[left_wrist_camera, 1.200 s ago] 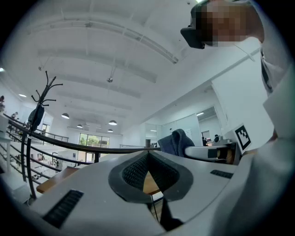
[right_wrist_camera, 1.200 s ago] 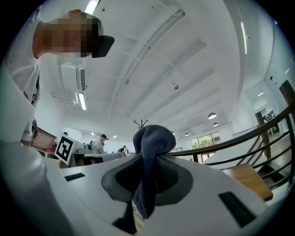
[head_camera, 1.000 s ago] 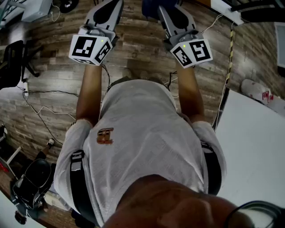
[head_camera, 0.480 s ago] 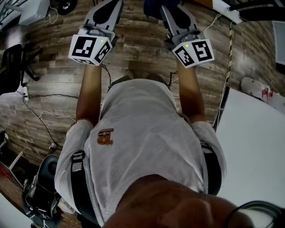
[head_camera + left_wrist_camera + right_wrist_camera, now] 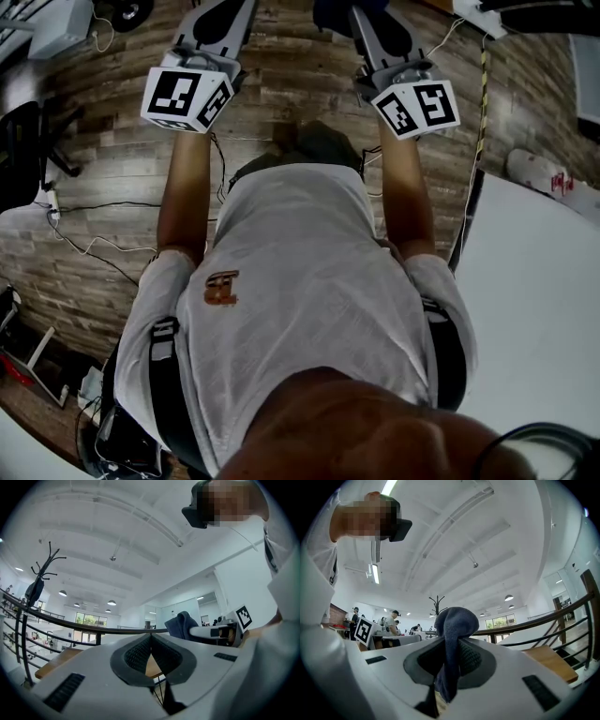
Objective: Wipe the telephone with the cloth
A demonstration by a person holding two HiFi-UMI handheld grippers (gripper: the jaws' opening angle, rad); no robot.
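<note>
No telephone shows in any view. My right gripper [image 5: 452, 639] is shut on a dark blue cloth [image 5: 457, 625], which bulges above the pads and hangs down between them. In the head view the right gripper [image 5: 375, 23] is held out in front of the person's chest, above the wooden floor, with the cloth [image 5: 333, 13] at its tip. My left gripper [image 5: 150, 637] is shut with nothing between its pads. It is held level with the right one, at the head view's upper left [image 5: 217, 21]. The left gripper view shows the right gripper [image 5: 206, 631] and the cloth [image 5: 180, 624] beside it.
A white table [image 5: 534, 309] fills the right of the head view. Cables [image 5: 94, 239] lie across the wooden floor, with a dark chair [image 5: 23, 141] at the left. A dark railing [image 5: 70, 625] and a coat stand [image 5: 40, 581] are ahead of the grippers.
Both grippers have drifted slightly up and outward in the head view. The floor has shifted beneath the person, and a foot now shows ahead of the torso. Neither grip has changed.
</note>
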